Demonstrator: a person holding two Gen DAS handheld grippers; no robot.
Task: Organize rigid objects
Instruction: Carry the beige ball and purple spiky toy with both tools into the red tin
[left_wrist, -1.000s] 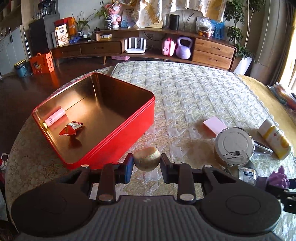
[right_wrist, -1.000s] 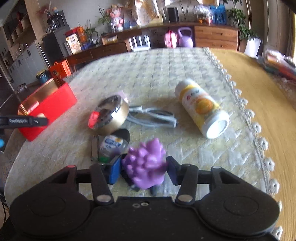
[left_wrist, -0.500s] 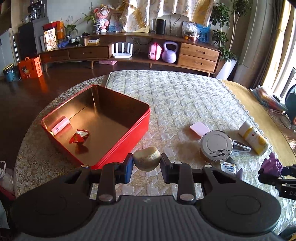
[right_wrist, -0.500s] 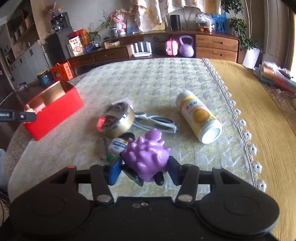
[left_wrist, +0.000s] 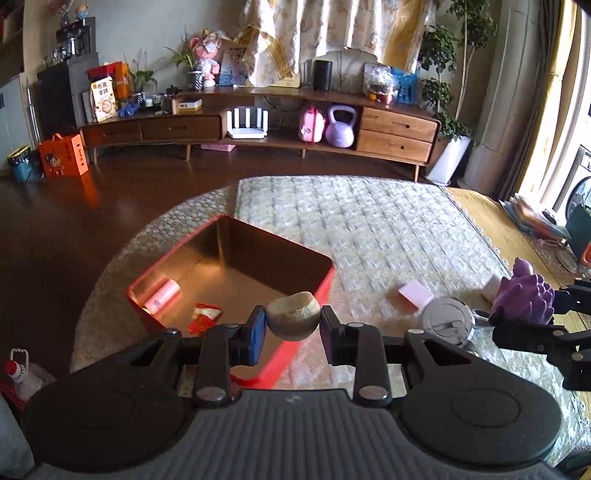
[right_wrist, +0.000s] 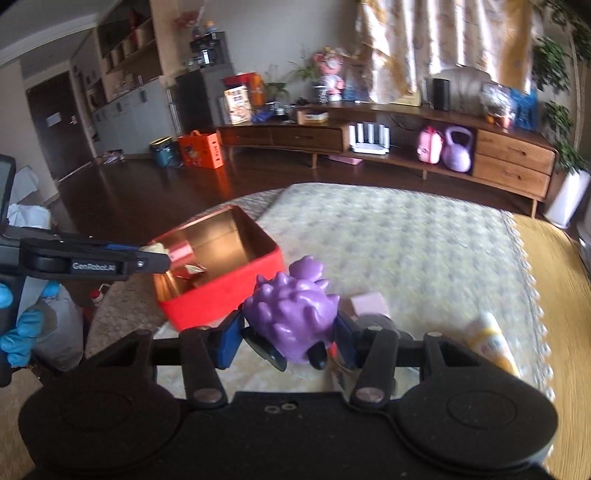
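Both grippers have come up off the bed since a second ago, each carrying its piece with it, and more of the room now shows behind them.

From the left wrist view, the left gripper is clamped on a pale round stone, beige and slightly mottled, smooth and flattened like a pebble. It hangs over the near right wall of the red tin box, which sits towards the left edge of the quilted bed cover. In the box, near its left wall, lie a pink roll and a red packet. Off to the right, the right gripper shows side-on with the purple toy.

From the right wrist view, the right gripper is closed on the purple spiky toy, a glossy rounded creature covered in blunt spikes, with dark feet underneath. It is held in the air above the cover, just right of the box's near corner. A pink block and a yellow-and-white bottle lie on the cover behind it, the bottle near the right lace edge. At the left, a blue-gloved hand holds the other gripper.
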